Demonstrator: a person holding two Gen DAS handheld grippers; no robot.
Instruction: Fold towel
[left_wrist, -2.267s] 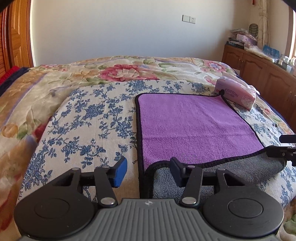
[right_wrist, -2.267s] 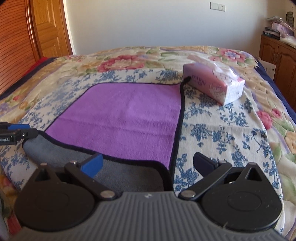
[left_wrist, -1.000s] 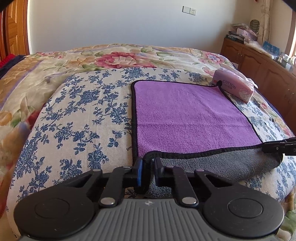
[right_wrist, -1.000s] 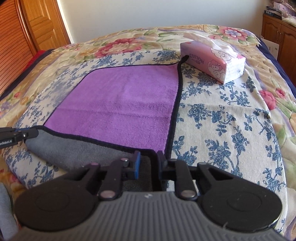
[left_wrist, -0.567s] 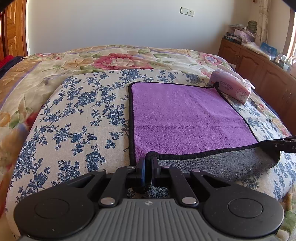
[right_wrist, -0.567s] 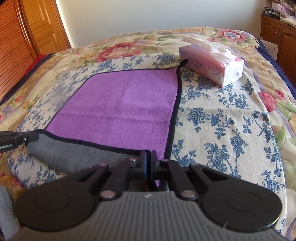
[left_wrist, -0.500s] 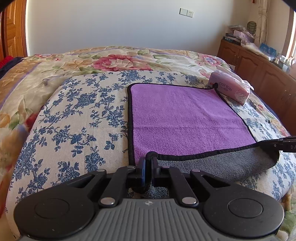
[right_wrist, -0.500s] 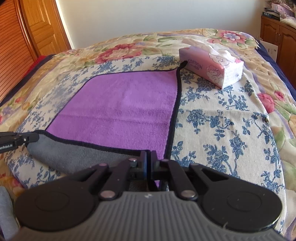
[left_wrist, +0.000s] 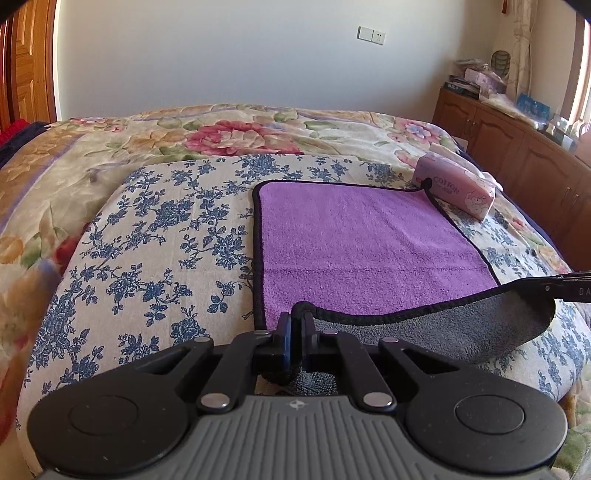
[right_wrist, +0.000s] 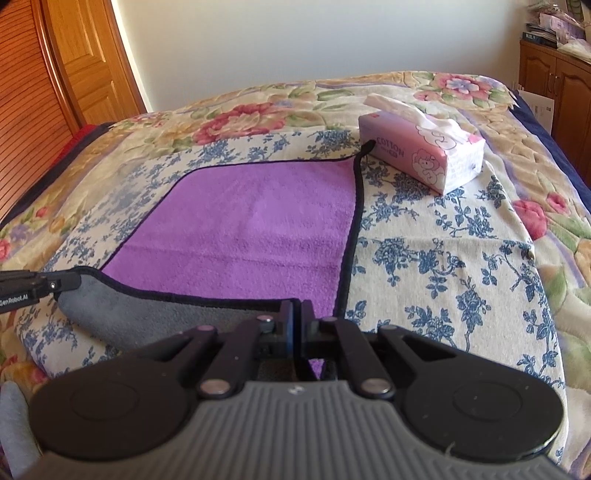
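The near edge of the purple towel (left_wrist: 369, 243) was lifted off the bed (left_wrist: 147, 240), showing its grey plush underside, black piping along the hem. The left tongs (left_wrist: 295, 328) were clamped on its near-left corner, the right tongs (right_wrist: 297, 317) on its near-right; both housings hid the pinched cloth. A soft pink tissue pack (right_wrist: 424, 151) touched the towel's far-right loop.

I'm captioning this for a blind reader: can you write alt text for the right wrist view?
The right gripper is shut on the near corner of a purple towel with a grey underside, spread on a floral bed cover. The left gripper pinches the other near corner; a pink tissue pack lies beyond.
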